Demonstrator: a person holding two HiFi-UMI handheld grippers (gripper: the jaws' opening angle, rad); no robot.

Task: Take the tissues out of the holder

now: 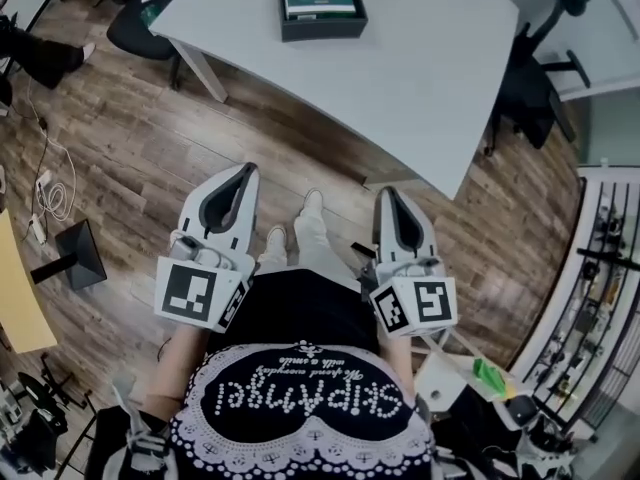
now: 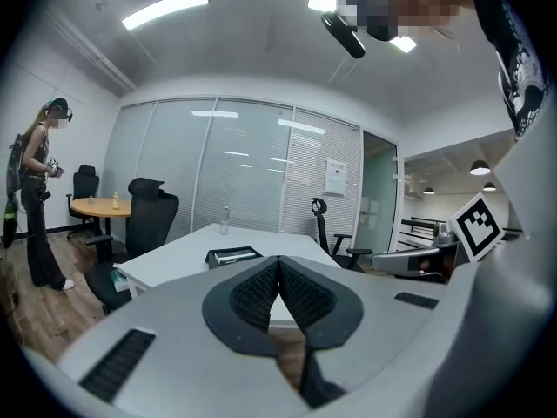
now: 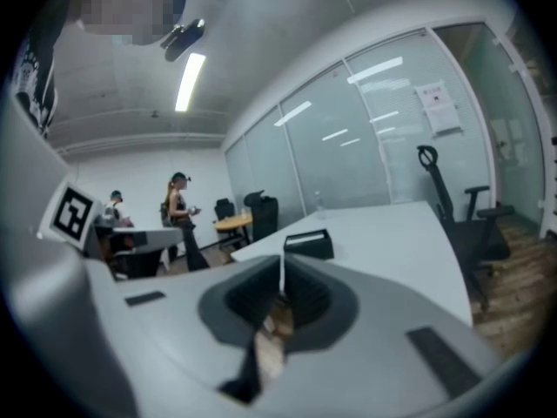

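Black holder (image 1: pixel 321 13) w/ tissues (image 1: pixel 320 5) inside sits on white table (image 1: pixel 420 68), well ahead of both fingertips. L gripper (image 1: pixel 243 173) & R gripper (image 1: pixel 386 196): jaws pressed together, nothing between, over wood floor (image 1: pixel 150 148).

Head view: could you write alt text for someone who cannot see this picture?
Seen from above, a person holds a left gripper and a right gripper, both shut and empty, over a wooden floor. Ahead, a white table bears a black tissue holder with tissues inside.
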